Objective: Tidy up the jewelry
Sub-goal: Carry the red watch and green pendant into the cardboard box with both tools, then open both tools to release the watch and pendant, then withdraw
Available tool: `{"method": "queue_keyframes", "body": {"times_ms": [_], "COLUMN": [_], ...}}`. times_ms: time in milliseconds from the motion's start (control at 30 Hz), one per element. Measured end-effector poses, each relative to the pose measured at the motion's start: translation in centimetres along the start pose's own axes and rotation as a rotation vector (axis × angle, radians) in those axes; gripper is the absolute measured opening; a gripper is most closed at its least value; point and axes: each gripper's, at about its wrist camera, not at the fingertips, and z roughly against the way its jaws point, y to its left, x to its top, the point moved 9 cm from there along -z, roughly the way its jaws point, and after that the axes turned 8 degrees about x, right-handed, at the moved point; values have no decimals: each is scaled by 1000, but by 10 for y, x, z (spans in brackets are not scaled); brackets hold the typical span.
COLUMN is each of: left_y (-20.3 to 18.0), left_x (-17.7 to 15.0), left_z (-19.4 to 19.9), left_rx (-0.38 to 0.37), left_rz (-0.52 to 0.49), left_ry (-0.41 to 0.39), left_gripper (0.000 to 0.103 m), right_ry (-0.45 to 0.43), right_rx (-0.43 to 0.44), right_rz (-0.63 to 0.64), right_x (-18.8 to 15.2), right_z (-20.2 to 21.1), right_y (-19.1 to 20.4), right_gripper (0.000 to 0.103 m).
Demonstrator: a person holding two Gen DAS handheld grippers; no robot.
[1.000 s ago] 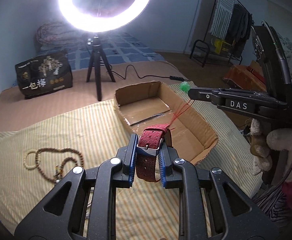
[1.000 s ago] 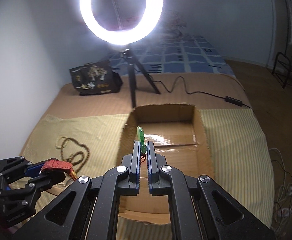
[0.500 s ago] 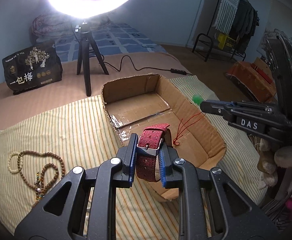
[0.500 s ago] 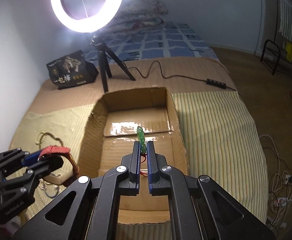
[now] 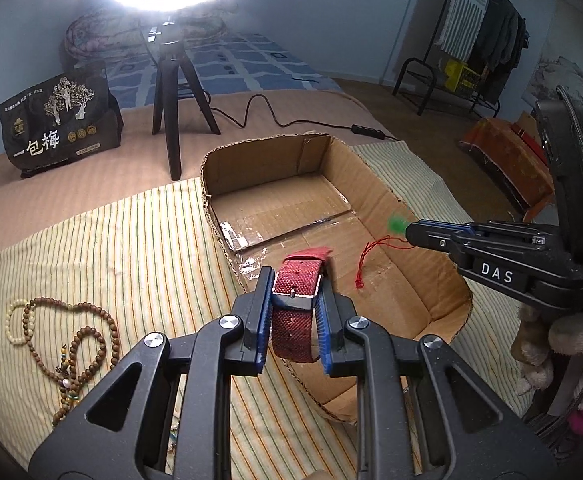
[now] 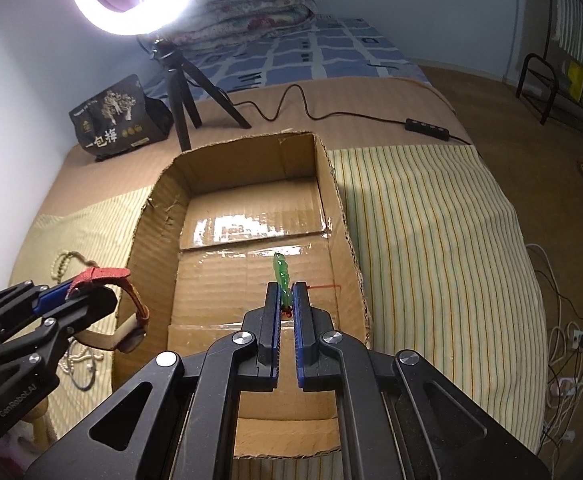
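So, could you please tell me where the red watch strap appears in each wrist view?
Left wrist view: red watch strap at centre, clamped in the left gripper.
Right wrist view: far left, beside the box.
Shared landmark: cardboard box.

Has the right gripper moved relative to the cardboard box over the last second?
Yes. The right gripper, shut on the green pendant, has advanced over the cardboard box, whose near wall it earlier stood behind.

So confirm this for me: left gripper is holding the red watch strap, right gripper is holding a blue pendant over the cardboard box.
Wrong on colour: the pendant in the right gripper is green, as the right wrist view shows. The left gripper does hold the red watch strap, by the cardboard box.
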Motion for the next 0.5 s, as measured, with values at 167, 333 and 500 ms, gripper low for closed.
{"method": "queue_keyframes", "body": {"times_ms": [167, 333, 500], "left_y": [0, 0, 1], "left_x": [1, 1, -2], "left_z": [2, 6, 13], "left_rx": [6, 14, 20], "left_rz": [-2, -13, -26], "left_ry": [-12, -22, -33], "left_gripper": [38, 38, 38], "right_ry": [6, -20, -33], "right_rx": [-28, -47, -45], "right_rz": [-9, -11, -5], "right_x": [0, 3, 5], "right_z": [-2, 5, 10], "right_y": [-3, -5, -1], "right_gripper": [20, 33, 33]}}
